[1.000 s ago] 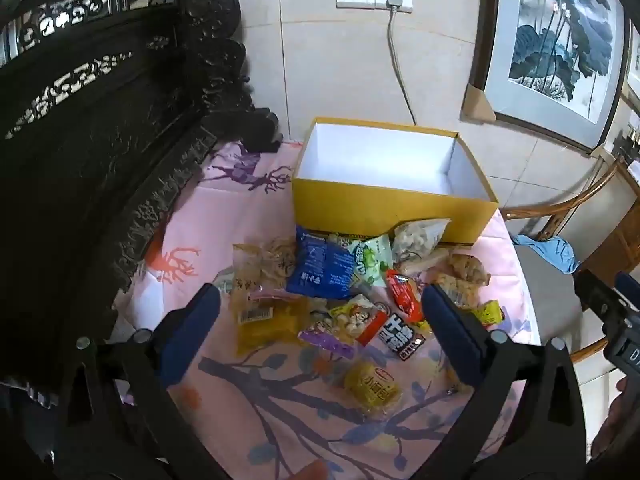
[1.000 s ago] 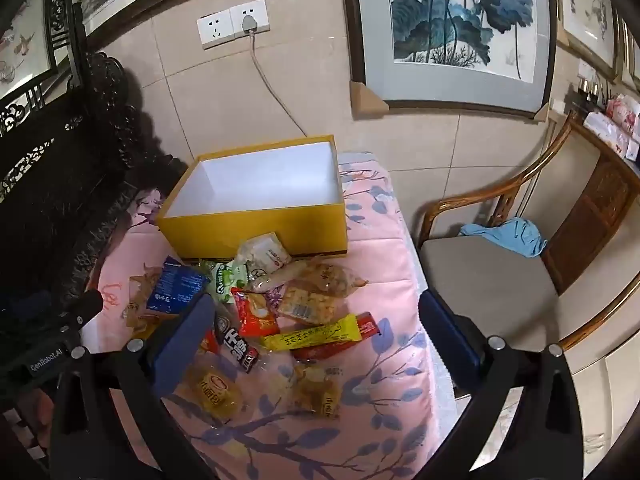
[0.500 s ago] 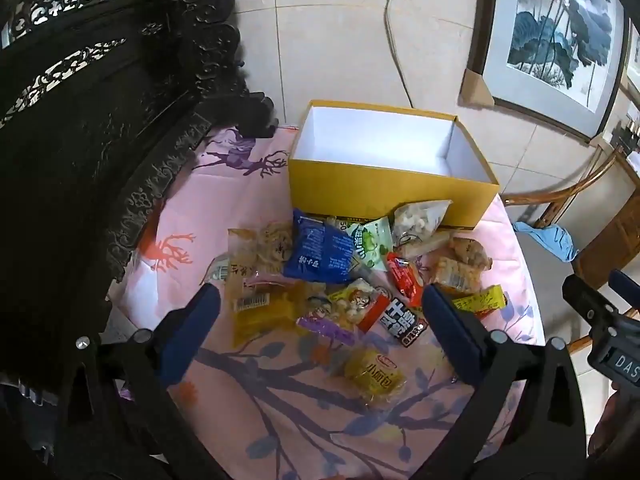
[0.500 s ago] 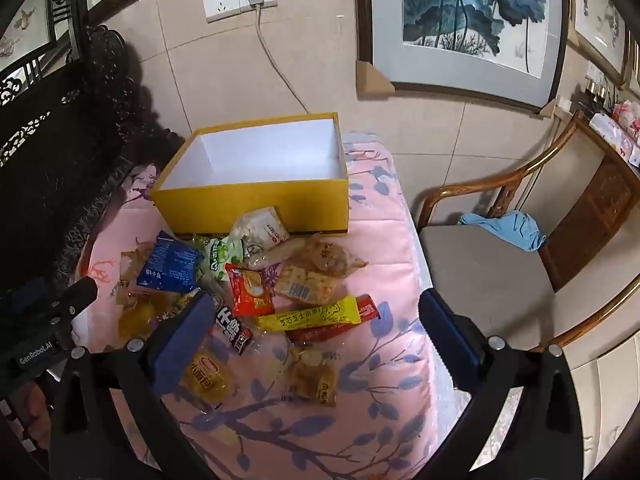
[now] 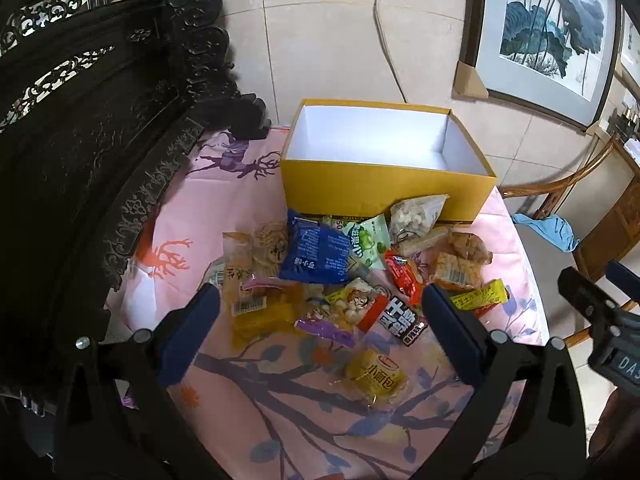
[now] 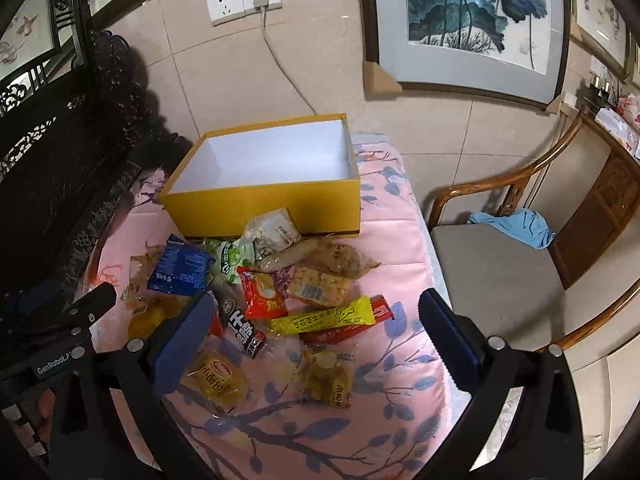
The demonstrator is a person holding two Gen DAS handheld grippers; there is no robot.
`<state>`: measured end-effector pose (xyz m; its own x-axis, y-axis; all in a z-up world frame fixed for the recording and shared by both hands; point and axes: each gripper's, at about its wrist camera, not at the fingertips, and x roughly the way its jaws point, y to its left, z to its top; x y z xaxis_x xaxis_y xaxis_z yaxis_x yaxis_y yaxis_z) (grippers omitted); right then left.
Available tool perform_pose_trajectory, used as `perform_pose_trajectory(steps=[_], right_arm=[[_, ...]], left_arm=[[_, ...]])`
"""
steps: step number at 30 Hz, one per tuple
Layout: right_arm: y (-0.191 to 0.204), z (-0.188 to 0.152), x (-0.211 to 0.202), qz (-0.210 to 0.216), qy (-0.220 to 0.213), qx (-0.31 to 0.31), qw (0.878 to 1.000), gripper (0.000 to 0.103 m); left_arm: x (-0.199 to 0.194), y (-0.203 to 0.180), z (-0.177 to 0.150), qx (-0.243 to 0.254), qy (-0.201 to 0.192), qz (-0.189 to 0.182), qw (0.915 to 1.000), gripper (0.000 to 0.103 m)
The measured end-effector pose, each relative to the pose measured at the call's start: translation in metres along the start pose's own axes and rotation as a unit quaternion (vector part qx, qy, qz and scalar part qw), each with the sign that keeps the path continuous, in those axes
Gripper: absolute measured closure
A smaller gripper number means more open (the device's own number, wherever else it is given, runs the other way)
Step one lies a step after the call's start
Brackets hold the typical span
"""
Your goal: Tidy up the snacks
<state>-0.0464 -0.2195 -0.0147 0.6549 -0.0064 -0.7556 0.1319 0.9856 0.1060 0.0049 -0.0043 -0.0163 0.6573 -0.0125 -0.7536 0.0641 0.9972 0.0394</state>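
Both grippers have drawn back a little; the left gripper (image 5: 320,312) and right gripper (image 6: 314,316) hover spread wide, empty, above the snacks (image 5: 344,276) heaped on the worktop (image 6: 392,216) before the yellow box (image 5: 380,196).

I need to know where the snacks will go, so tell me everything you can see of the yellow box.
The yellow box is a rectangular, lidless carton, seemingly cardboard, yellow outside and plain white inside, with a dark band along its bottom edge. It is empty and stands upright on the pink patterned tablecloth, at the far end near the tiled wall. A pale snack bag leans against its front wall; the other snacks lie just before it. Neither gripper touches it.
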Motion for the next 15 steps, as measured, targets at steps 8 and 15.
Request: perform_pose_trajectory(steps=[8, 15], right_arm=[[0.006, 0.003, 0.003, -0.032, -0.009, -0.032, 0.999, 0.001], [0.010, 0.003, 0.009, -0.041, 0.004, -0.036, 0.998, 0.001]], left_arm=[[0.005, 0.001, 0.001, -0.001, -0.003, 0.005, 1.0000, 0.002], [0.009, 0.004, 0.002, -0.003, 0.001, 0.006, 1.0000, 0.002]])
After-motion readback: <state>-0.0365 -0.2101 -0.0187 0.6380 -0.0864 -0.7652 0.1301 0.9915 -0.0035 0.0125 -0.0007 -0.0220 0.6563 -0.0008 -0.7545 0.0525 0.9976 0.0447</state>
